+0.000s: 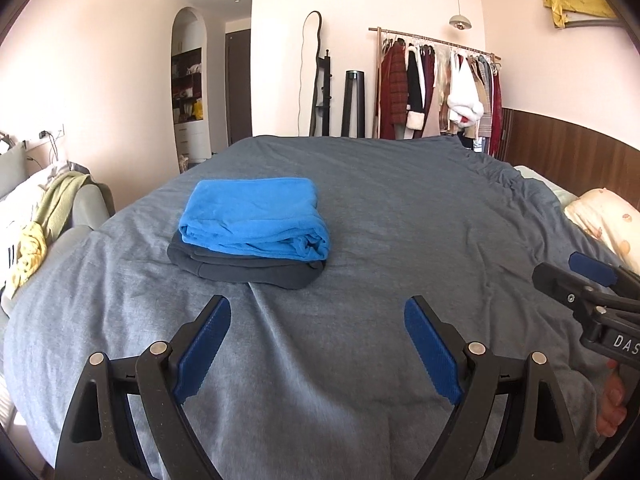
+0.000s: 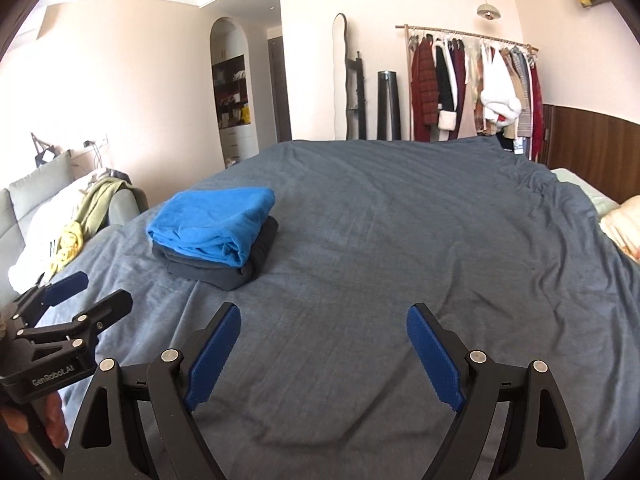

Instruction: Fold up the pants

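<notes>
Folded bright blue pants (image 1: 256,218) lie on top of folded dark grey pants (image 1: 244,270) in a stack on the grey-blue bed cover (image 1: 400,220). The stack also shows in the right wrist view, blue pants (image 2: 212,222) over dark grey pants (image 2: 224,270), left of centre. My left gripper (image 1: 318,312) is open and empty, a short way in front of the stack. My right gripper (image 2: 324,320) is open and empty, to the right of the stack, above bare cover (image 2: 400,240). Each gripper shows at the edge of the other's view, the right gripper (image 1: 568,276) and the left gripper (image 2: 94,294).
A sofa (image 2: 36,196) with green and yellow clothes (image 2: 84,224) stands to the left of the bed. A pillow (image 1: 604,220) lies at the right edge. A clothes rack (image 1: 436,88), a mirror (image 1: 316,76) and a shelf alcove (image 1: 188,84) stand by the far wall.
</notes>
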Demonstrator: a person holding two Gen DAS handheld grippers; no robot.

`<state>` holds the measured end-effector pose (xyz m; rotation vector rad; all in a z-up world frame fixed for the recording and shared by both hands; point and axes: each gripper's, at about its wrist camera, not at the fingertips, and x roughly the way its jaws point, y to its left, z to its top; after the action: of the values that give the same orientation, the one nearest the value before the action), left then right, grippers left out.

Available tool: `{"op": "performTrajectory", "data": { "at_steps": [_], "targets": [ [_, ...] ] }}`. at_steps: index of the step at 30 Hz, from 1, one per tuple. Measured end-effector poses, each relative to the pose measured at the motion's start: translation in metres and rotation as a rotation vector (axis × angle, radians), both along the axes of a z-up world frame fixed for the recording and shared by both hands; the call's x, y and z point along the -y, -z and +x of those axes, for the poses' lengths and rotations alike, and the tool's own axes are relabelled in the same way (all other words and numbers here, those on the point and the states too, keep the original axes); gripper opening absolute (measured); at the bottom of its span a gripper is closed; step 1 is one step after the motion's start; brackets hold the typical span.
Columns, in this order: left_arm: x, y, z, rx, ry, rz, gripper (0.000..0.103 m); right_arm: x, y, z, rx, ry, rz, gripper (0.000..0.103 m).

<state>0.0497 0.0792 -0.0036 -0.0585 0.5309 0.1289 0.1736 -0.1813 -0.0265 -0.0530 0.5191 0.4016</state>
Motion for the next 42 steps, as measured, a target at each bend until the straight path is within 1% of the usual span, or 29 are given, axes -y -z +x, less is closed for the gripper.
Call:
{"op": "performTrajectory", "data": {
  "at_steps": [5,15,17,22,30,36,42],
  "targets": [
    [0.009,-0.006,-0.019,0.011,0.006,0.019,0.093,0.008,-0.008,-0.021,0.011,0.025,0.007,0.086],
    [0.019,-0.017,-0.053,0.027,0.011,0.025,0.096,0.019,-0.017,-0.058,0.038,0.045,0.007,0.086],
    [0.020,-0.020,-0.057,0.035,0.015,0.015,0.100,0.021,-0.018,-0.064,0.036,0.045,0.010,0.086],
    [0.023,-0.025,-0.067,0.050,0.016,0.005,0.101,0.025,-0.020,-0.074,0.039,0.048,0.012,0.086],
    [0.028,-0.028,-0.074,0.062,0.010,0.026,0.102,0.031,-0.024,-0.087,0.054,0.056,0.013,0.086],
    [0.030,-0.029,-0.076,0.057,0.014,0.016,0.103,0.033,-0.027,-0.090,0.061,0.063,0.014,0.086],
    [0.031,-0.031,-0.080,0.060,-0.003,0.025,0.103,0.033,-0.028,-0.091,0.064,0.064,0.014,0.086]
  ]
}}
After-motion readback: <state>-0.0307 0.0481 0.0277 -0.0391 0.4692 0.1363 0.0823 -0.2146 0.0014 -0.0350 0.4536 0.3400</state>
